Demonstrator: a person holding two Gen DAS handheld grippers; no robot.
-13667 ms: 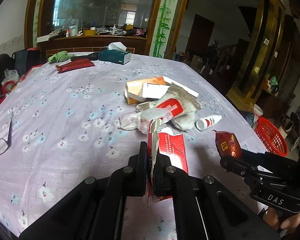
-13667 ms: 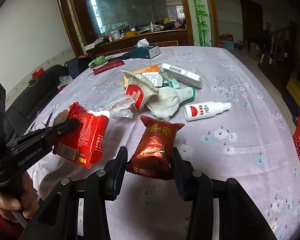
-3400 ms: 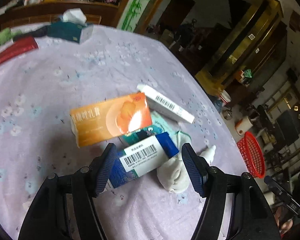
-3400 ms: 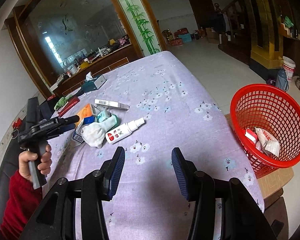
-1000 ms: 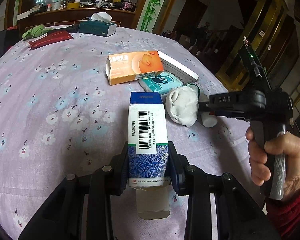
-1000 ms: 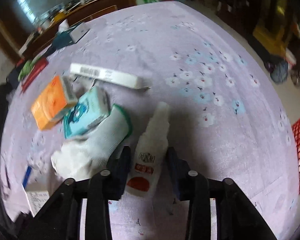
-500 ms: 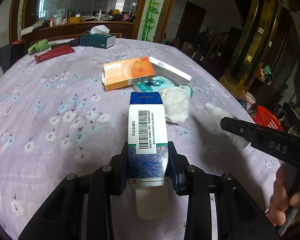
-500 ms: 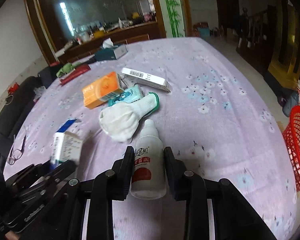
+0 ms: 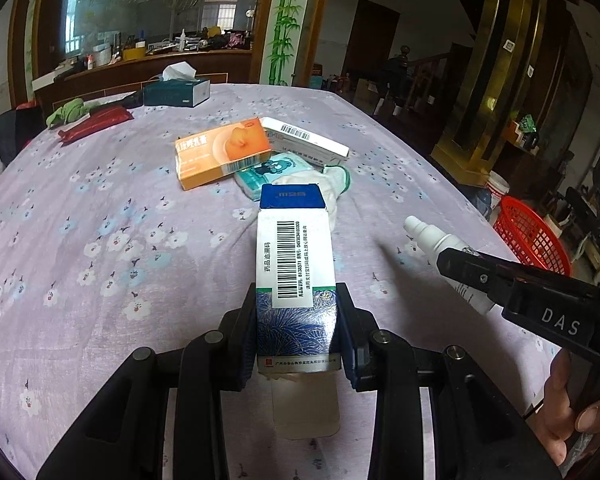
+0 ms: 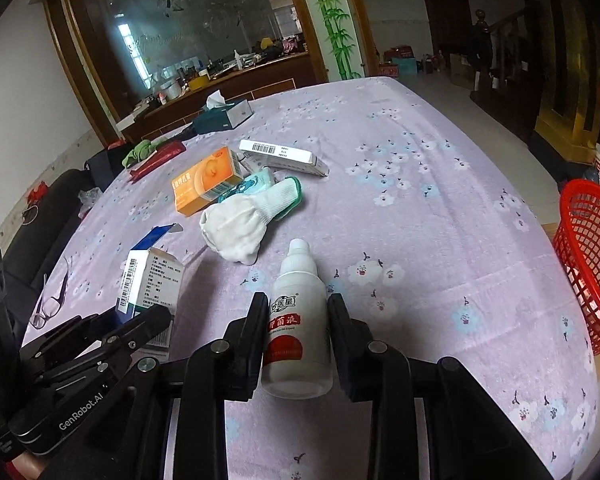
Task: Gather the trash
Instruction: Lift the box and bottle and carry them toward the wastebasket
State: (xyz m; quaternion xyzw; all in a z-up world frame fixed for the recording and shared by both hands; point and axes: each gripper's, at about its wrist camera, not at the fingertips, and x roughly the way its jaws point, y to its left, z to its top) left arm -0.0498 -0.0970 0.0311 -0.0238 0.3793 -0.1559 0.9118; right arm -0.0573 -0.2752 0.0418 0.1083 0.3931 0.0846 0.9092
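Observation:
My left gripper (image 9: 296, 312) is shut on a blue and white medicine box (image 9: 294, 256) with a barcode, held above the purple flowered tablecloth (image 9: 100, 216). The same box (image 10: 150, 280) shows at the left in the right wrist view. My right gripper (image 10: 298, 316) is shut on a white bottle (image 10: 298, 320) with a red label; that bottle (image 9: 440, 240) sticks out at the right in the left wrist view. On the table lie an orange box (image 10: 206, 186), a long white box (image 10: 282, 154), a teal packet (image 10: 248, 186) and a white glove (image 10: 244, 216). A red basket (image 10: 592, 256) stands past the table's right edge.
A tissue box (image 10: 222, 114), a red pouch (image 9: 96, 122) and a green cloth (image 9: 70, 110) sit at the far end. Glasses (image 10: 52, 300) lie near the left edge. A wooden counter with clutter (image 9: 140, 64) stands behind the table. A hand (image 9: 572, 420) grips the right tool.
Both grippers have lifted and drawn back slightly with their loads. The bottle and the box stay held as half a second ago; the table items have not moved.

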